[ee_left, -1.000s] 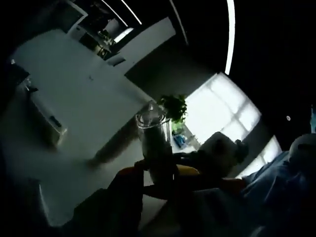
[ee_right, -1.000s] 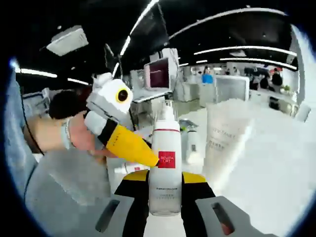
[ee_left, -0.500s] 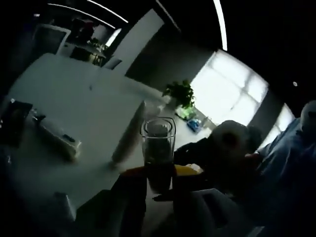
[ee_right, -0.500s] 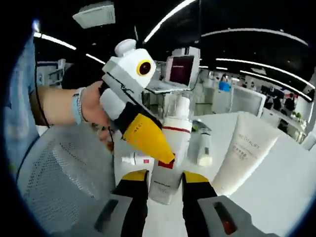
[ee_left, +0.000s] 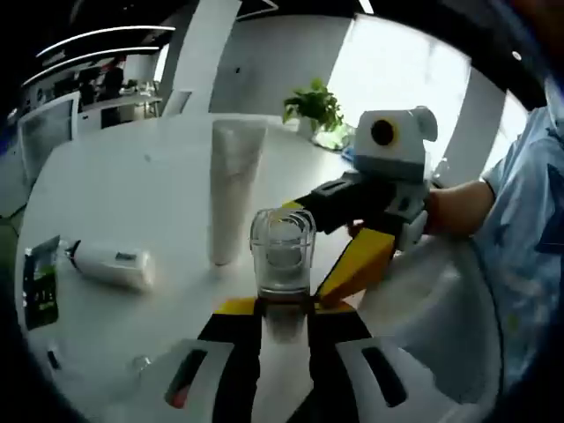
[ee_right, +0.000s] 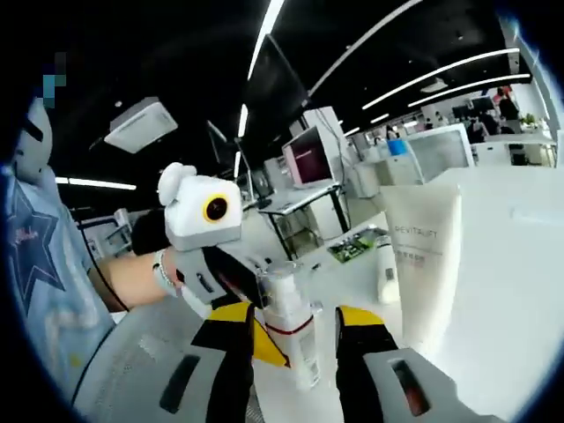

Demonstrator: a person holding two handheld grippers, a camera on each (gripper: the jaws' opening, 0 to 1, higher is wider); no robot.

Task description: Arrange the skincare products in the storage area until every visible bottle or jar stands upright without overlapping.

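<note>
**One bottle passed between two pairs of tongs, with one more left lying**

One pump bottle (ee_left: 282,264), white with a red band and a clear cap, was held low on its body by the left tongs (ee_left: 284,310), which were clamped on it. It was carried roughly upright near the desk's front edge; whether its base touched the desk (ee_left: 132,176) could not be told. The right tongs (ee_right: 295,319) were seen apart, one jaw on each side of the same bottle, with a sliver of gap at both sides, so the hold was judged to rest with the left pair alone.

Beyond the bottle, a white tube (ee_left: 231,189) stood upright on its cap. To its left, well apart, a small white bottle (ee_left: 110,263) lay on its side, and a dark sachet (ee_left: 40,295) lay flat near the desk's edge.

Trouble was judged likeliest from the low grip: with the weight above the jaws, the bottle could be tipped if it were set down at a slant or let go before its base sat flat. The tube could also be knocked over if the open right jaws were drawn back carelessly. The lying bottle left the task unfinished.

Half a second before, the right tongs had been pressed against the bottle's sides; now they were spread. The left gripper view had been tilted and dim, which was put down to the camera's own motion.
</note>
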